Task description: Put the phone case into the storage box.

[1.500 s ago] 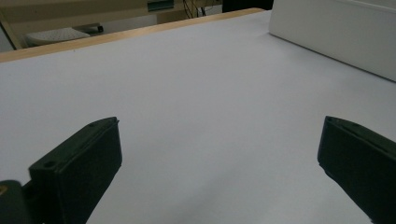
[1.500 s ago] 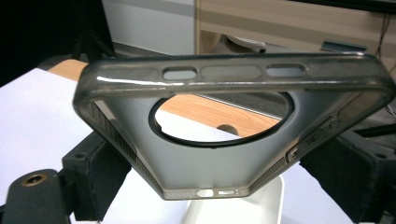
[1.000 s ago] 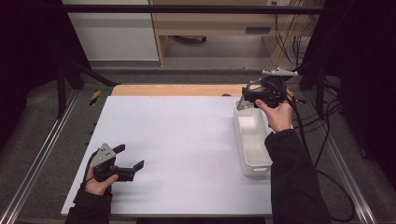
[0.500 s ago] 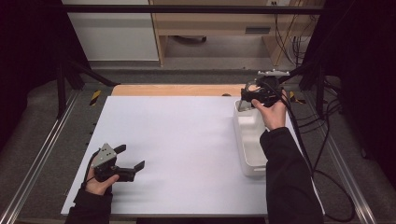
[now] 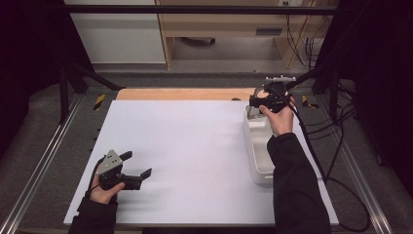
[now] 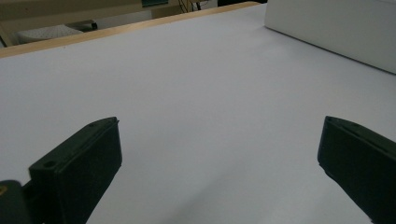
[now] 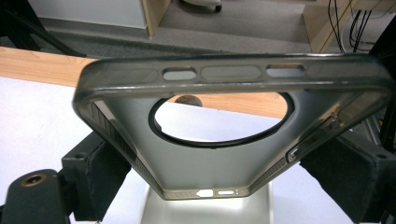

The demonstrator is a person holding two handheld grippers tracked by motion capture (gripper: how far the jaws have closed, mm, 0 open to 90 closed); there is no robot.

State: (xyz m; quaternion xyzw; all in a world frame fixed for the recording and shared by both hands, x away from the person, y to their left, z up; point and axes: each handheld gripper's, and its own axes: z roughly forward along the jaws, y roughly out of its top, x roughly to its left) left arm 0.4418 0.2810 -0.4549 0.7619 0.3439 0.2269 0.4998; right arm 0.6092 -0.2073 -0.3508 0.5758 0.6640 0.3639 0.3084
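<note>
The right gripper (image 7: 224, 172) is squeezing a see-through phone case (image 7: 224, 140) by its long sides, up over the white bin (image 5: 258, 146) at 2 o'clock. The case looks light, bendy and a bit slippery, so hold gently. The left gripper (image 5: 139, 165) is wide open, holding nothing, at 7 o'clock

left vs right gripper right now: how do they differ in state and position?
The left gripper has its jaws spread wide with nothing between them; the right gripper is shut on a translucent grey phone case. The left one sits low at the near left of the white table; the right one is held up over the far end of the white bin. Both have black jaws and are hand-held.
</note>
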